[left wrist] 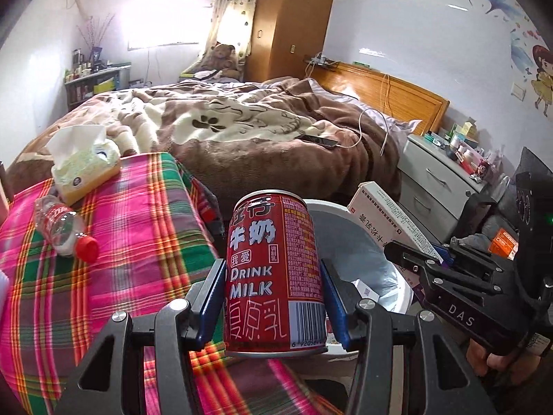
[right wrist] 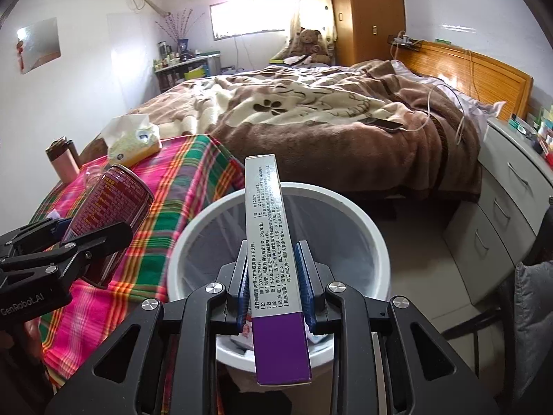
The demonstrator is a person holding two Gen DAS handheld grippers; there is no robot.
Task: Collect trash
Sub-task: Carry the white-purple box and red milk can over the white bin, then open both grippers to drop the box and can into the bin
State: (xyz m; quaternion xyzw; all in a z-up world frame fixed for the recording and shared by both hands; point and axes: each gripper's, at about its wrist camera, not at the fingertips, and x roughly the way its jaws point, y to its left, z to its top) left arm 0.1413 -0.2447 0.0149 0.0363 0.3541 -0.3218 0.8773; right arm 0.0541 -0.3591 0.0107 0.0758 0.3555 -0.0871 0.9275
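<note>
Milk can (left wrist: 274,269) pinched between left gripper (left wrist: 273,297) pads, carton (right wrist: 274,263) clamped by right gripper (right wrist: 274,290)

Both wrist views look forward along their fingers from close above the plaid-covered table (left wrist: 103,259) edge, facing the bed (left wrist: 242,121) and the window wall. Both show the white bin (right wrist: 345,214), centre frame on the right, right of centre on the left. Each shows the other gripper at its side edge.
</note>
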